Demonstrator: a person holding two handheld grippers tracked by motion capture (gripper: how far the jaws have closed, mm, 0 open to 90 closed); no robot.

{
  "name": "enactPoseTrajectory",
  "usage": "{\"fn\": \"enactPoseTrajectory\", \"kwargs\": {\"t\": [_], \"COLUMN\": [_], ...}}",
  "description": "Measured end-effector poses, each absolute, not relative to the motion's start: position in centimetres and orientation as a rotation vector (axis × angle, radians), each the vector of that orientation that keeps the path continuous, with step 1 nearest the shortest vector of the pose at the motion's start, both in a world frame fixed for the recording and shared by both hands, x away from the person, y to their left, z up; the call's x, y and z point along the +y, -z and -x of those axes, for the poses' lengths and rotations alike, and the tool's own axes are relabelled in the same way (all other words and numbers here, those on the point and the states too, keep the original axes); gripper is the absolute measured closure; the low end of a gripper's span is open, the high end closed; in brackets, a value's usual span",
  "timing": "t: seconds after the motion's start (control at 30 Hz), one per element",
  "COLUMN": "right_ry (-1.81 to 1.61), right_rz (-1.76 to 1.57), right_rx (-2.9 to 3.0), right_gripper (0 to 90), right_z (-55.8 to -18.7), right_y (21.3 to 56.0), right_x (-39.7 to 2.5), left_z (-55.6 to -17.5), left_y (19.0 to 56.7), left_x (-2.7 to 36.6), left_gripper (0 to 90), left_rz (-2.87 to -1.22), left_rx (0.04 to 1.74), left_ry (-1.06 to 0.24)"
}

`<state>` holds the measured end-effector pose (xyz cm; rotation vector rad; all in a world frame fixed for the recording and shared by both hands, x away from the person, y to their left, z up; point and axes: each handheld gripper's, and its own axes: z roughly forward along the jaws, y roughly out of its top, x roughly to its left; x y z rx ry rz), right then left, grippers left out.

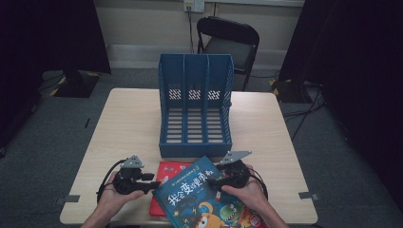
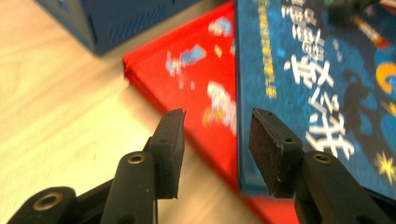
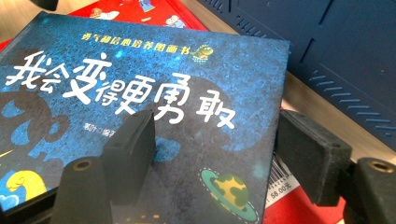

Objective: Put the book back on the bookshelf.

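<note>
So a blue picture book (image 1: 205, 194) is lying on top of a red picture book (image 1: 164, 187) at the near edge of the tabletop (image 1: 128, 123), right in front of the blue three-slot file holder (image 1: 195, 107), and its cover is tipped up a bit on the right side. In the right gripper view the right gripper (image 3: 215, 154) is seen spread wide across the blue book's right edge, one of its fingers (image 3: 130, 140) resting on the cover and the other out past the edge over the red book's barcode corner, so the book is straddled but not really pinched yet as far as can be told. The left gripper (image 2: 215, 149) is held open too, nothing gripped; in its own view the blue book's left edge is lined up just in front of the gap between its fingers, slightly toward the right one. The book's long axis runs roughly left to right between the two hands, skewed a little, with the holder's slots straight beyond it. Best guess is the book gets clamped from both ends, stood up on edge, and turned before being slid into a slot, and the right hand (image 1: 244, 190) looks like the nearer one to do the first squeeze
</note>
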<state>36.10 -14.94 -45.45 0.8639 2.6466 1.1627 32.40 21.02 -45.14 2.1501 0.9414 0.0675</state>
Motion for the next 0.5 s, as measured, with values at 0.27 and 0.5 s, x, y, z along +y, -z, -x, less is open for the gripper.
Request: {"fn": "enactPoseTrajectory", "kwargs": {"t": [0.27, 0.5], "right_ry": [-1.162, -1.159], "right_rz": [-0.866, -0.869], "right_rx": [2.648, 2.647], "right_gripper": [28.7, 28.8], "right_z": [-36.1, -36.1], "right_y": [45.4, 45.4], "right_x": [-14.9, -14.9], "left_z": [-30.5, -30.6], "left_y": [45.4, 45.9], "left_x": [21.7, 21.7], "left_gripper": [53.4, 49.3], "left_rz": [-2.161, -2.183], "left_rx": [0.904, 0.882], "left_ry": [-0.044, -0.032]}}
